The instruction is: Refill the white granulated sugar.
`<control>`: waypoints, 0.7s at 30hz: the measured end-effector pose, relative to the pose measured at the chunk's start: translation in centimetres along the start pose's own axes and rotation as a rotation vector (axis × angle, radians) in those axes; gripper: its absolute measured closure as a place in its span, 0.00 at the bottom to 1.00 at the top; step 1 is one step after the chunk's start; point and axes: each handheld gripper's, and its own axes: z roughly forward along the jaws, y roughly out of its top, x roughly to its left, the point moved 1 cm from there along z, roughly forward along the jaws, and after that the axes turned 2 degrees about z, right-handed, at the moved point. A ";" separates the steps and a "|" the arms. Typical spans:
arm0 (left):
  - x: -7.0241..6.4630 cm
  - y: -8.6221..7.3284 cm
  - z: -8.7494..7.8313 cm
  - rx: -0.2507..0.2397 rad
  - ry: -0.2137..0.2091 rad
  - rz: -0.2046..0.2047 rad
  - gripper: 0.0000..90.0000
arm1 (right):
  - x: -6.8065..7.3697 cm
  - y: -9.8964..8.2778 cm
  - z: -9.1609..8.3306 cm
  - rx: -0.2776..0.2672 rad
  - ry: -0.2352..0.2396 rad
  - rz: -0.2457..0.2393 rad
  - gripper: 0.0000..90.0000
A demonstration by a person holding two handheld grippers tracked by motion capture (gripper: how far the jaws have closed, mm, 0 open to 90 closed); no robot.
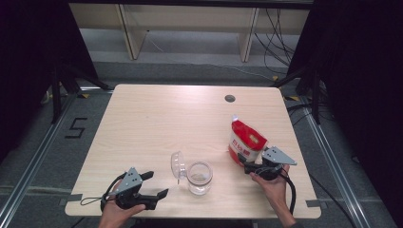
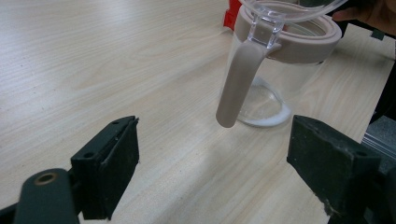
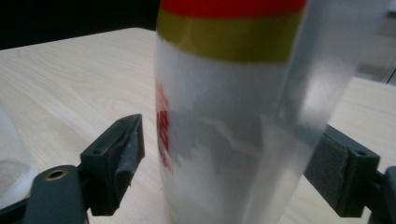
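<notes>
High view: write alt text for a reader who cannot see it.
A person's two hands hold grippers at the near edge of a light wooden table: the right gripper reaches an upright red and white bag, the left gripper sits open near a clear jar with its lid open.

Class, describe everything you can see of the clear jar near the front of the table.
The clear jar stands upright on the wooden table, near its front edge. It looks like glass or clear plastic, with a beige band around its mouth and a beige latch hanging down its side. Its clear domed lid is swung open to one side. The left gripper points at it without touching.
</notes>
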 end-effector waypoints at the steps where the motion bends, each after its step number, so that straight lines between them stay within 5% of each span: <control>1: 0.0 0.0 0.0 0.004 0.002 0.005 0.18 | -0.1 0.0 0.0 0.003 0.007 0.000 0.23; 4: 0.0 0.0 0.0 0.014 0.007 0.009 0.18 | 0.3 -0.1 0.3 -0.006 0.013 0.040 0.24; 13: 0.0 0.0 0.0 0.015 0.005 0.007 0.18 | 0.0 -0.4 1.0 -0.019 0.008 0.009 0.24; 17: 0.0 0.0 0.0 0.014 0.005 0.007 0.18 | 0.2 -0.3 1.0 -0.013 0.028 0.044 0.24; 21: 0.0 -0.1 0.2 0.006 -0.005 0.000 0.18 | 0.1 -0.3 1.2 -0.025 0.032 0.030 0.24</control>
